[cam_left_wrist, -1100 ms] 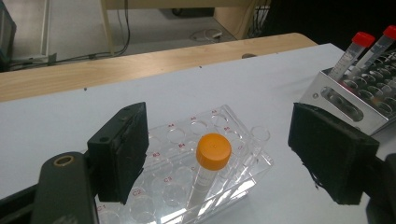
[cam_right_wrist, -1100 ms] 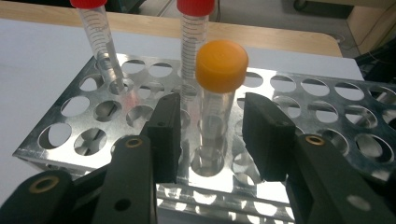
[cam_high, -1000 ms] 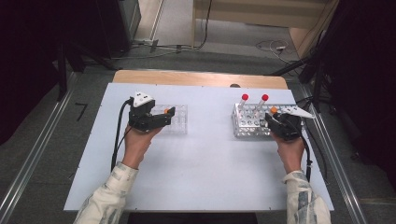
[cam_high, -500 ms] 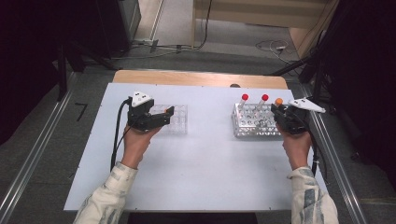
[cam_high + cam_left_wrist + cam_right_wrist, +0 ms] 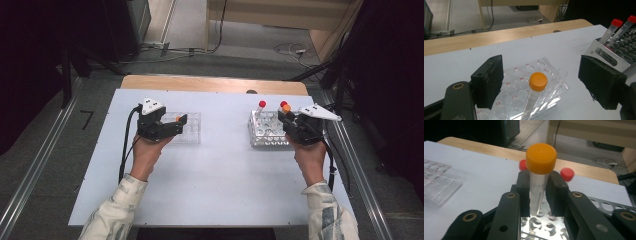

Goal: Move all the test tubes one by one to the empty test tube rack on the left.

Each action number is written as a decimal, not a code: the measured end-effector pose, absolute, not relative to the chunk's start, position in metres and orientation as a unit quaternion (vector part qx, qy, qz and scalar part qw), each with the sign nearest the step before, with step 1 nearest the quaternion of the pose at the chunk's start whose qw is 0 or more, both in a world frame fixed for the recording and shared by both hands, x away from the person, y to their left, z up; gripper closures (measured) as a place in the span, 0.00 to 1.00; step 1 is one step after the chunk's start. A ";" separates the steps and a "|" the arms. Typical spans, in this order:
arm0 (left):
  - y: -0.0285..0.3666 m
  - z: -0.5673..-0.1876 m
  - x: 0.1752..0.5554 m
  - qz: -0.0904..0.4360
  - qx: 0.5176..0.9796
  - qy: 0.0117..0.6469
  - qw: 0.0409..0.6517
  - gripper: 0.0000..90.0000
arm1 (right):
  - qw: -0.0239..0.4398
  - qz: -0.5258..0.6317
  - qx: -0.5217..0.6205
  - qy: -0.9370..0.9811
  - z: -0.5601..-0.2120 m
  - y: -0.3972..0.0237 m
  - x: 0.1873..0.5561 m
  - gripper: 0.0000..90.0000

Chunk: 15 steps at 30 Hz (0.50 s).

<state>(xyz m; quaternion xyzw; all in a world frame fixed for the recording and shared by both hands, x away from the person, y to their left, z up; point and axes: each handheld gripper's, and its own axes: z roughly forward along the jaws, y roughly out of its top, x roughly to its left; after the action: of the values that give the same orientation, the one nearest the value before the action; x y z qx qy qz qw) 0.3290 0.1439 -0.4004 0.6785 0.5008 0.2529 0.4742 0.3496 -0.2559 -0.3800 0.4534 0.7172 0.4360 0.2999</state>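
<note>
- The right gripper [image 5: 289, 120] sits at the right of the high view, above the metal rack [image 5: 265, 134]; a hand [image 5: 310, 157] holds it from below.
- Its jaws are closed on an orange-capped tube [image 5: 539, 173]. In the right gripper view the pads press both sides of the clear tube body just under the cap, and the tube stands upright in the centre of the frame.
- These jaws have just been closing, with the tube between them.
- The tube's lower end hangs above the rack's holes [image 5: 537, 225] at the bottom of that view; whether it is fully clear of them cannot be told.
- Two red-capped tubes [image 5: 261, 107] stand tilted in the metal rack, behind the held tube.
- The left gripper [image 5: 177, 125] sits at the left of the high view, over the clear plastic rack [image 5: 192, 131].
- Its jaws stand wide apart and grip nothing. In the left gripper view a second orange-capped tube [image 5: 537, 86] stands in the clear rack between the two pads, touching neither.
- Both racks rest on the white counter [image 5: 215, 185], well apart.
</note>
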 end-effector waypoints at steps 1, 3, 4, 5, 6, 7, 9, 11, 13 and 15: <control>0.144 -0.400 0.329 0.253 0.678 0.501 0.474 0.23 | 0.297 0.438 0.449 0.719 -0.380 -0.252 0.349 0.79; 0.144 -0.400 0.329 0.252 0.679 0.500 0.475 0.23 | 0.290 0.444 0.439 0.726 -0.379 -0.244 0.347 0.79; 0.144 -0.400 0.329 0.252 0.679 0.500 0.475 0.23 | 0.286 0.446 0.435 0.728 -0.378 -0.239 0.346 0.79; 0.143 -0.400 0.329 0.251 0.680 0.499 0.475 0.23 | 0.283 0.449 0.430 0.731 -0.378 -0.235 0.345 0.79; 0.143 -0.400 0.329 0.250 0.681 0.498 0.475 0.23 | 0.279 0.451 0.426 0.733 -0.378 -0.230 0.344 0.79; 0.143 -0.400 0.328 0.250 0.680 0.498 0.476 0.23 | 0.276 0.454 0.422 0.735 -0.379 -0.226 0.343 0.79; 0.143 -0.399 0.328 0.250 0.680 0.497 0.477 0.23 | 0.268 0.457 0.416 0.739 -0.380 -0.216 0.343 0.79; 0.143 -0.399 0.327 0.250 0.679 0.497 0.479 0.23 | 0.262 0.459 0.409 0.744 -0.381 -0.206 0.342 0.79; 0.143 -0.398 0.327 0.249 0.680 0.495 0.480 0.23 | 0.253 0.460 0.402 0.750 -0.383 -0.196 0.341 0.79; 0.143 -0.398 0.327 0.249 0.680 0.495 0.480 0.23 | 0.247 0.461 0.394 0.756 -0.386 -0.185 0.341 0.79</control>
<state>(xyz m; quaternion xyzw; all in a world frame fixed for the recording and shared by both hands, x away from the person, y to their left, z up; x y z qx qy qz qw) 0.3265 0.1426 -0.3980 0.6800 0.4953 0.2487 0.4801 0.3407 -0.1854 -0.3855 0.3940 0.7558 0.4611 0.2468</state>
